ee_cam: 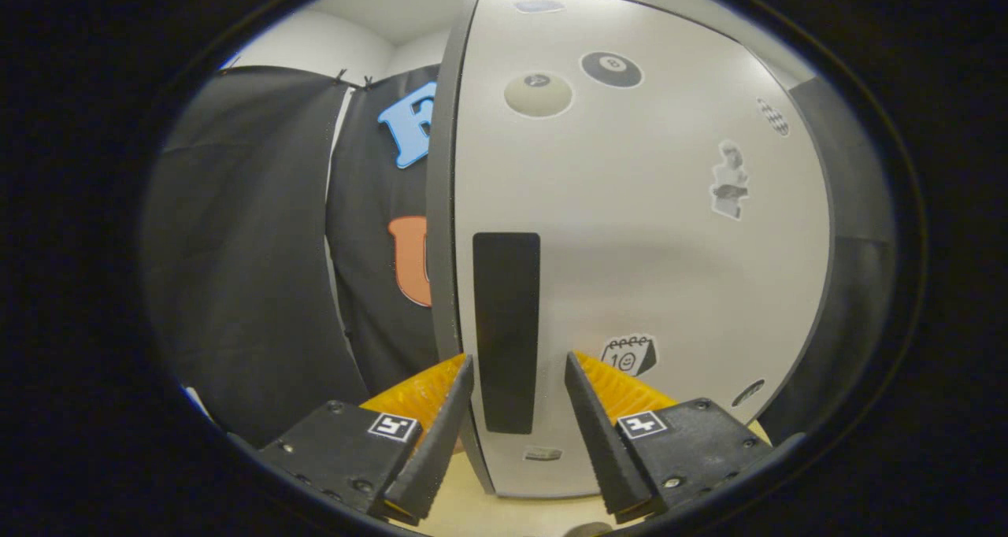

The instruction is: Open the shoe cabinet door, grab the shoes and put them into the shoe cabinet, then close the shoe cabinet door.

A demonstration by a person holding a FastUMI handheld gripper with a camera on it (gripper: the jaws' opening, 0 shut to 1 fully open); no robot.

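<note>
The black-and-yellow tongs [518,364] are standing spread, their tips flanking the long black vertical handle [506,332]. That handle is sitting near the left edge of the pale grey sticker-dotted shoe cabinet door [638,230].

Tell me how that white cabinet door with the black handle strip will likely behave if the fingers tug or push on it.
The door looks like a flat rigid panel, so it should swing as one piece rather than flex. Its glossy face may be slippery; the black handle strip, between the open fingers, seems the better purchase. Its near edge is already exposed, so it probably moves easily.
</note>
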